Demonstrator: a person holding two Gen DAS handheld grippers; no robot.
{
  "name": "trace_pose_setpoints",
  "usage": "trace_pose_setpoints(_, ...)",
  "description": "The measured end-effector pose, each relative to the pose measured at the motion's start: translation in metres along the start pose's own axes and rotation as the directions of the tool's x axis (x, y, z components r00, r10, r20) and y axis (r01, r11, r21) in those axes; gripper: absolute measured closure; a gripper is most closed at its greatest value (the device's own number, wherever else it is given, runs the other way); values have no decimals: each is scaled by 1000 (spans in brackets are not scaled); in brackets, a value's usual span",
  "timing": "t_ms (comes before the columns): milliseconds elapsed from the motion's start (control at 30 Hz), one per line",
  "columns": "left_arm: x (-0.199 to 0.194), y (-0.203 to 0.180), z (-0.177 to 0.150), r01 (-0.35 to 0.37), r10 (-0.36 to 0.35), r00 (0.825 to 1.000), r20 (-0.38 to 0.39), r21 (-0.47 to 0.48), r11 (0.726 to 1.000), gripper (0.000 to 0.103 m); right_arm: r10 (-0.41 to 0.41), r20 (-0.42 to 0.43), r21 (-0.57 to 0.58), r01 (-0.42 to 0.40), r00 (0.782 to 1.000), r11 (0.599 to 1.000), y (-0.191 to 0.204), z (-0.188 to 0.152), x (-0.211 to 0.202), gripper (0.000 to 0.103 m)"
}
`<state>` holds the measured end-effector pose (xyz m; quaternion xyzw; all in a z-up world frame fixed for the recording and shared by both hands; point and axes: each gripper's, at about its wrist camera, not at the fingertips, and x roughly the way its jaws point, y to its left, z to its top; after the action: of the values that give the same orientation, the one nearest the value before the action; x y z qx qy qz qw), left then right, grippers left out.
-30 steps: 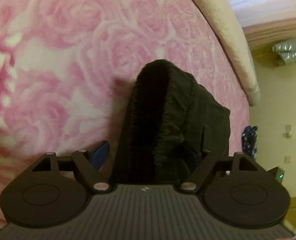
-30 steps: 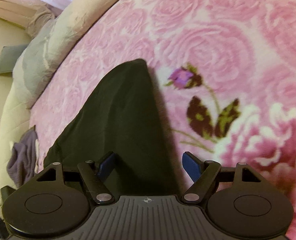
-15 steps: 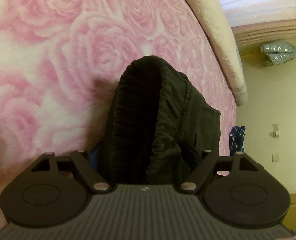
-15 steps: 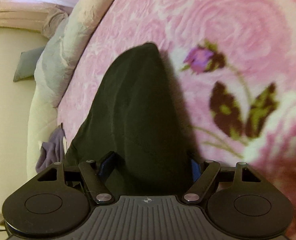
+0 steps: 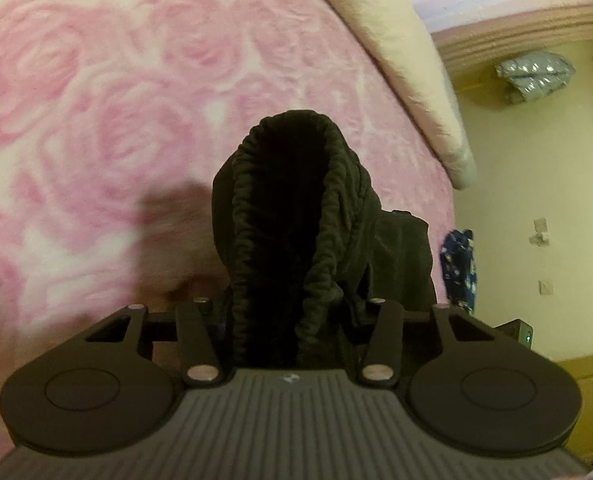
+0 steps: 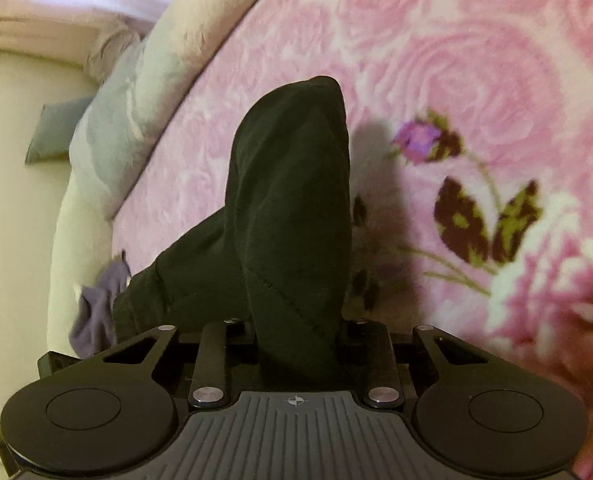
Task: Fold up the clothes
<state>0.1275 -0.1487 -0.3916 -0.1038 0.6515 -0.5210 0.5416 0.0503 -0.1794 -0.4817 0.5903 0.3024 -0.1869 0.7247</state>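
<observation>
A black garment (image 5: 288, 184) with a ruched elastic waistband lies on the pink rose blanket (image 5: 96, 120). In the left wrist view its waistband end rises off the blanket, bunched between the jaws of my left gripper (image 5: 288, 308), which are closing on it. In the right wrist view the smooth other end of the black garment (image 6: 292, 184) stands up in a ridge between the closing jaws of my right gripper (image 6: 296, 328). The cloth hides the pads of both grippers. Shadows fall on the blanket (image 6: 476, 60) beside each lifted end.
A cream pillow (image 5: 408, 80) lines the far edge of the bed. Beyond the bed's edge hang a blue patterned cloth (image 5: 458, 268) and a silvery bag (image 5: 534, 72). A purple cloth (image 6: 100, 304) and a grey-blue pillow (image 6: 108, 140) lie left of the garment.
Both grippers' jaws have drawn in from wide open onto the cloth. The blue pads no longer show. Both ends of the garment have come up off the blanket.
</observation>
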Motion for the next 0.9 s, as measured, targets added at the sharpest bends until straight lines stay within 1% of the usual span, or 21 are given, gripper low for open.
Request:
trace_pose_setpoints(100,0,-36,15,35,-33,999,-35,41,999,60,-13,49,33,11,999,999,11,1,-32,76)
trace_pose_setpoints(167,1,-61,25,60,-56,997,-59,70,996,60,-18,98,47,13,995,999,20,1,-61,76)
trace_pose_setpoints(267,10,-107,50,128,-114,987,-110,137,982,60,-19,191,75,4,981,997,30,0,-108,76)
trace_pose_setpoints(367,28,-154,68,194,-160,972,-173,202,960,60,-28,299,112,-6,954,994,34,-4,-155,76)
trace_pose_setpoints(467,58,-201,90,259,-191,947,-257,268,928,60,-52,394,163,-14,917,986,28,-6,-201,76)
trace_pose_setpoints(533,87,-234,98,306,-213,928,-306,301,903,60,-65,457,186,-24,887,982,20,-2,-230,76)
trace_pose_setpoints(633,127,-274,98,355,-225,903,-366,337,872,60,-83,533,215,-41,842,976,-1,11,-270,76)
trace_pose_setpoints(700,161,-303,91,373,-223,890,-398,355,857,60,-94,563,234,-49,821,971,-27,25,-299,76)
trace_pose_setpoints(767,197,-332,84,387,-215,878,-427,370,845,60,-101,579,251,-59,809,966,-56,48,-328,76)
trace_pose_setpoints(833,229,-353,74,395,-216,872,-439,370,841,60,-101,585,261,-69,804,963,-87,73,-356,76)
trace_pose_setpoints(867,240,-357,68,399,-217,870,-443,371,839,60,-103,587,260,-67,803,963,-101,87,-373,76)
trace_pose_setpoints(900,258,-370,64,402,-219,868,-447,369,838,60,-103,590,257,-65,800,964,-116,104,-388,76)
